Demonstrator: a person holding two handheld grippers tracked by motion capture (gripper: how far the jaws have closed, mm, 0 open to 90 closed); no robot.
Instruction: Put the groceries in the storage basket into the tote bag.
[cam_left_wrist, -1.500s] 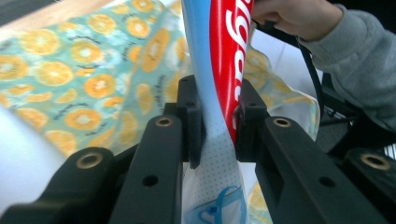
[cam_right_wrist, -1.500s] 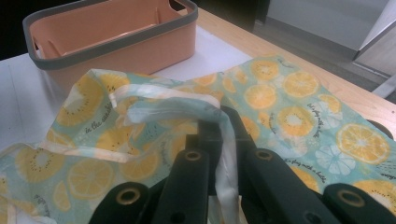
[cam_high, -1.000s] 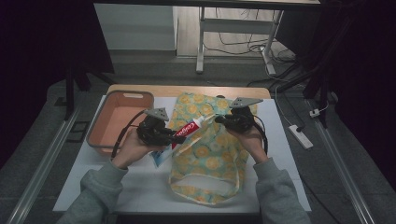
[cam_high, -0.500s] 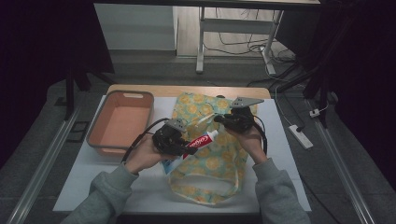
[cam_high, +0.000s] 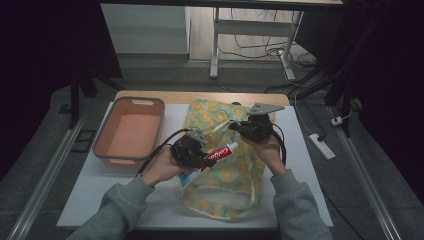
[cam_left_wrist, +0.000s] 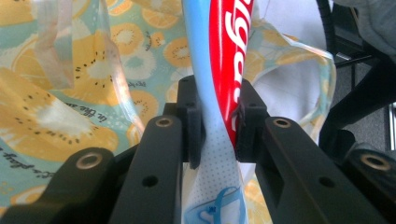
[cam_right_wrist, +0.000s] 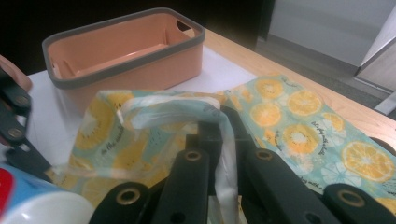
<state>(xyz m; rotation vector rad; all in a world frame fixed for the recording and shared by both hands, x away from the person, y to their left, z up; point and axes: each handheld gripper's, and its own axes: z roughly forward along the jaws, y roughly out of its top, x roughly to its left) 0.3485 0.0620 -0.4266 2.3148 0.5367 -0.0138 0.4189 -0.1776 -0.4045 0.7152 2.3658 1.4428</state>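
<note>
A red, white and blue toothpaste tube (cam_high: 222, 151) is clamped at its flat tail end by my left gripper (cam_high: 205, 159); its cap points right, over a fruit-print bag (cam_high: 227, 175) lying on the white mat. The left gripper view shows both pads pressing the tube (cam_left_wrist: 224, 70) with the bag (cam_left_wrist: 56, 107) beneath. My right gripper (cam_high: 236, 126) is shut on the bag's translucent handle (cam_right_wrist: 177, 109), lifting it at the bag's far end. The tube's white cap (cam_right_wrist: 42, 205) appears at the lower left of the right gripper view.
A salmon-coloured bin (cam_high: 129, 131) with a grey rim stands empty at the left of the mat (cam_high: 100, 200); in the right gripper view the bin (cam_right_wrist: 126, 42) is behind the bag. A wooden table edge (cam_high: 200, 96) runs along the far side.
My left hand has carried the toothpaste tube rightward and nearer, lower over the bag. The right gripper has stayed put with the handle.
</note>
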